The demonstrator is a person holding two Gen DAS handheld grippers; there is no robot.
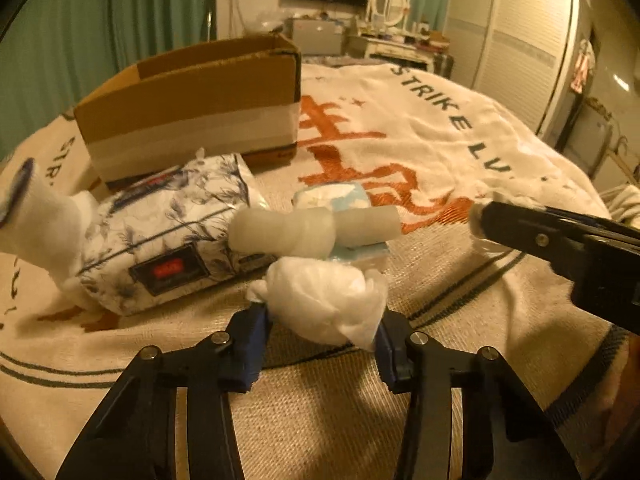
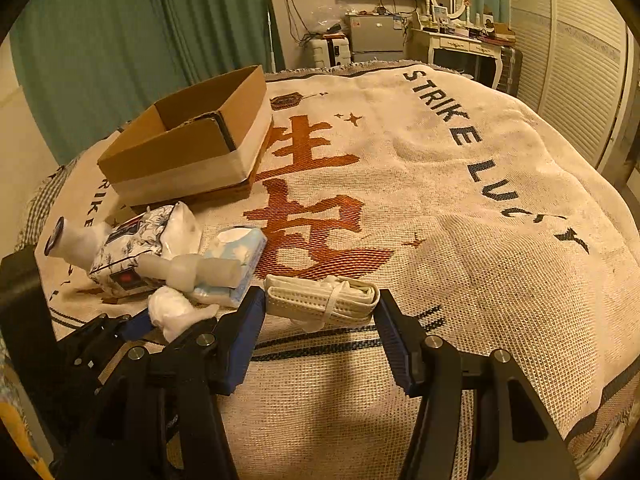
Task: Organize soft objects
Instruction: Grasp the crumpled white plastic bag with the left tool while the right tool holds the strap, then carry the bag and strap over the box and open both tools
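As the soft items wait on the bed [image 1: 440, 420], the left wrist view shows the left gripper [image 1: 322, 330] w/ jaws apart, flanking a white plastic-wrapped wad [image 1: 324, 300], apparently lined up for a pinch. Beyond: tissue pack [image 1: 160, 236], open cardboard box [image 1: 192, 96], likely the drop-off. Right wrist view: right gripper [image 2: 320, 320], jaws apart either side of a folded white mask [image 2: 320, 298] lying on the blanket [image 2: 460, 280], not yet clamped.
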